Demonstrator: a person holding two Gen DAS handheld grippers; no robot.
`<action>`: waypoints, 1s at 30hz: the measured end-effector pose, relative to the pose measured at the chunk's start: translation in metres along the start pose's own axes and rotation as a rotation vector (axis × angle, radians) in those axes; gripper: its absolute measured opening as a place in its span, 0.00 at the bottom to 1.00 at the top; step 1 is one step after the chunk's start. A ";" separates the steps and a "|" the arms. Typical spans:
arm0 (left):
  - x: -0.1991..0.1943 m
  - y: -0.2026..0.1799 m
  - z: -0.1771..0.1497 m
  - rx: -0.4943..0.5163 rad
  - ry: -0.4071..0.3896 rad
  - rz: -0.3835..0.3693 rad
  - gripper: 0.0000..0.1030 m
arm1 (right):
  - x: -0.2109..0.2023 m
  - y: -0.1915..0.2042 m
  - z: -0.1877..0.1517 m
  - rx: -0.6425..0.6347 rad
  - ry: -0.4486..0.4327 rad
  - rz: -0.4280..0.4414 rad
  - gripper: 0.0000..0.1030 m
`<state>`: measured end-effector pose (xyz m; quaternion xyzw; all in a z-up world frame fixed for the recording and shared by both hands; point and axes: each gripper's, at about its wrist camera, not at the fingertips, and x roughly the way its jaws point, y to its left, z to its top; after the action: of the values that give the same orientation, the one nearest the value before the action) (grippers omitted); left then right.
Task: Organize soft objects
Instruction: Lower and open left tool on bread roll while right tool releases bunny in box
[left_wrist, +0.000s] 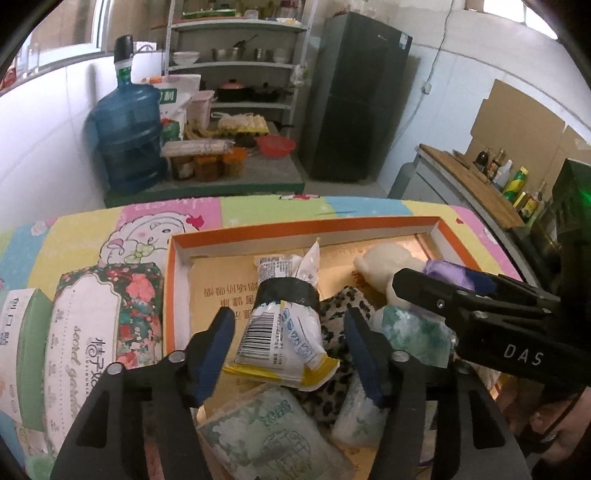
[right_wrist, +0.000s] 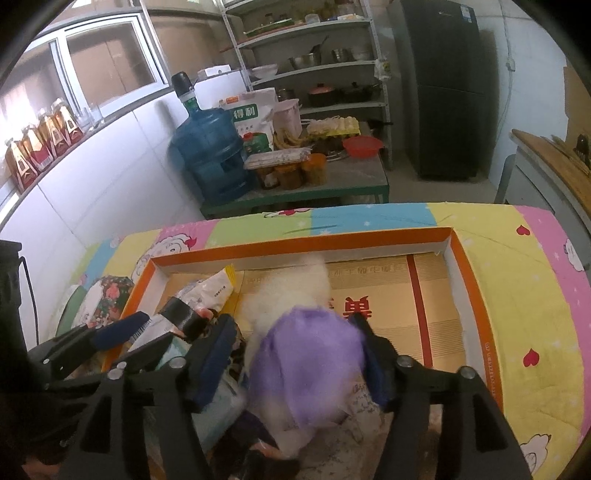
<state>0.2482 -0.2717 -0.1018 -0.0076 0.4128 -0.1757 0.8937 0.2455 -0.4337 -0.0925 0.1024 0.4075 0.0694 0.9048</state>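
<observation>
An orange-rimmed cardboard tray (left_wrist: 303, 226) lies on a colourful cartoon sheet. My left gripper (left_wrist: 291, 350) is open around a taped bundle of white and yellow packets (left_wrist: 280, 325), not clamping it. Under it lie a leopard-print cloth (left_wrist: 340, 314) and tissue packs (left_wrist: 273, 435). My right gripper (right_wrist: 299, 354) sits around a white plush toy with purple hair (right_wrist: 306, 354) and its pads touch the purple tuft. The right gripper also shows in the left wrist view (left_wrist: 443, 284) at the right. The tray (right_wrist: 476, 291) shows in the right wrist view too.
Floral tissue packs (left_wrist: 107, 317) lie left of the tray. Behind the table stand a blue water jug (left_wrist: 129, 136), a low bench with jars (left_wrist: 207, 166), a shelf rack (left_wrist: 236, 66) and a dark fridge (left_wrist: 358, 99). A counter with bottles (left_wrist: 506, 177) is at right.
</observation>
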 end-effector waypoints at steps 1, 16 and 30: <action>-0.002 -0.001 -0.001 0.000 -0.004 0.000 0.63 | -0.001 -0.001 0.000 0.001 -0.003 -0.001 0.70; -0.039 -0.007 -0.005 0.028 -0.099 0.033 0.66 | -0.030 0.002 -0.001 0.009 -0.071 -0.004 0.71; -0.068 0.002 -0.013 0.024 -0.136 0.034 0.66 | -0.052 0.027 -0.006 -0.030 -0.094 -0.003 0.71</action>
<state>0.1990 -0.2459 -0.0606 -0.0020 0.3489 -0.1644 0.9226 0.2054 -0.4180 -0.0523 0.0915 0.3634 0.0694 0.9245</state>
